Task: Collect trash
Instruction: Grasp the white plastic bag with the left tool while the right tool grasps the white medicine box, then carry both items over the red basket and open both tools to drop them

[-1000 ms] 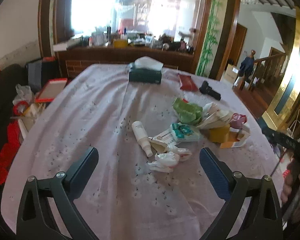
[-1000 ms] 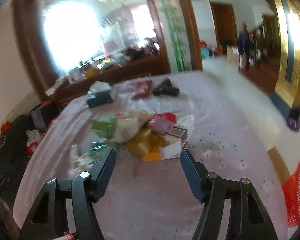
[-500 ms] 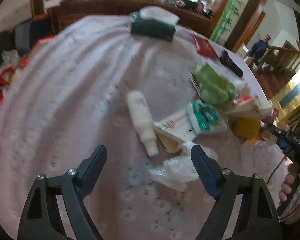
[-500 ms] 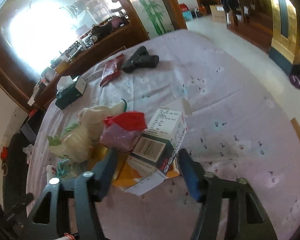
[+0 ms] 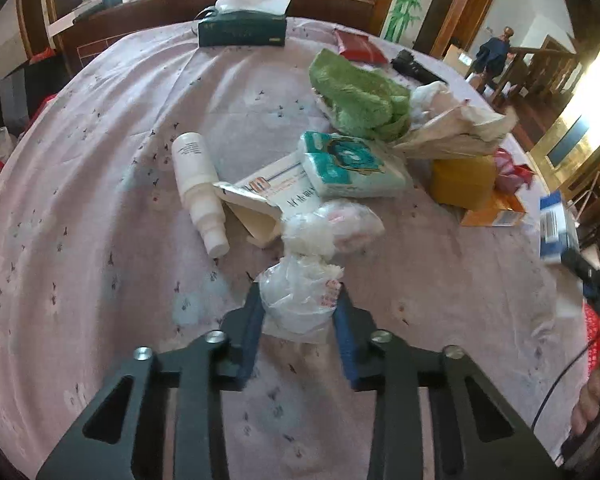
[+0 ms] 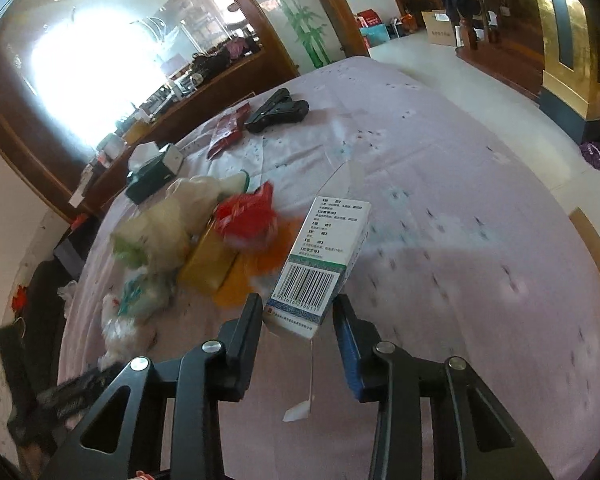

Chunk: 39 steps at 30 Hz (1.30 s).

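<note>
Crumpled plastic bag (image 5: 300,300) sits clamped in your left gripper (image 5: 298,312). Your right gripper (image 6: 298,320) pinches the barcoded medicine box (image 6: 320,264) above the table (image 6: 460,240).

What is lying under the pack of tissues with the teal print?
The tissue pack lies partly on a flat white printed carton. What else it covers cannot be seen.

Worktop (image 5: 100,184): pale lilac cloth with small dark sprig print
Fingers (image 5: 346,340): blue pads on black frames
Plastic bag (image 5: 300,300): translucent white with red print
Spray bottle (image 5: 198,184): white
Tissue pack (image 5: 350,166): white and teal
Towel (image 5: 356,96): green
Tissue box (image 5: 242,32): dark green
Carton (image 6: 320,264): white with teal band and black barcode
Block (image 5: 462,180): yellow
Wrapper (image 6: 248,216): red
</note>
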Each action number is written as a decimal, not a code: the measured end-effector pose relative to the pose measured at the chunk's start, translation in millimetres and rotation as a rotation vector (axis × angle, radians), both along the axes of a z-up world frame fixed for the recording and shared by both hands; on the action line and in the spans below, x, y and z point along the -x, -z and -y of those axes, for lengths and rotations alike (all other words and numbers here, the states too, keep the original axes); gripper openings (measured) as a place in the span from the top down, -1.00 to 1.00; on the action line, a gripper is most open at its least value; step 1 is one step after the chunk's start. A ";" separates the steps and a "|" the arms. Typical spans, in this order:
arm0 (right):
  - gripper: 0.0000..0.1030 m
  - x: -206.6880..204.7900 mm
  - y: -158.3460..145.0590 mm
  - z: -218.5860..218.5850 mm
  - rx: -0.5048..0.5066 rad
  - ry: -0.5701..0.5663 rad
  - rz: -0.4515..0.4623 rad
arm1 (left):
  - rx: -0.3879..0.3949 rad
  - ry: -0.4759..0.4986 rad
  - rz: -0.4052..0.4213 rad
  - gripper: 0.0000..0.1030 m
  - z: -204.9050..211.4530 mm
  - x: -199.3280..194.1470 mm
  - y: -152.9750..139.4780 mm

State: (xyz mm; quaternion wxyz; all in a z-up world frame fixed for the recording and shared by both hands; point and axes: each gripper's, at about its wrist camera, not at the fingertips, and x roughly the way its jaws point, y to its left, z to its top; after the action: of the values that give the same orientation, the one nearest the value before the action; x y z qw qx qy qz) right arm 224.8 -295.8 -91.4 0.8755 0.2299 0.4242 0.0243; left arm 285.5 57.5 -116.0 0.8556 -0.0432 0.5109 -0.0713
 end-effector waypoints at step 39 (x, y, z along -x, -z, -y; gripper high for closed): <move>0.24 284.4 -112.2 188.5 0.292 0.336 0.310 | 0.290 0.656 0.185 0.58 368.1 192.3 -130.2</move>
State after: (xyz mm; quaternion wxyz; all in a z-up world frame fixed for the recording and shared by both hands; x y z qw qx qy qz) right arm -59.6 -484.3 20.8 0.9456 0.1622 0.2400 -0.1479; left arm 93.2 -310.6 14.2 0.8148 0.0088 0.4025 -0.4171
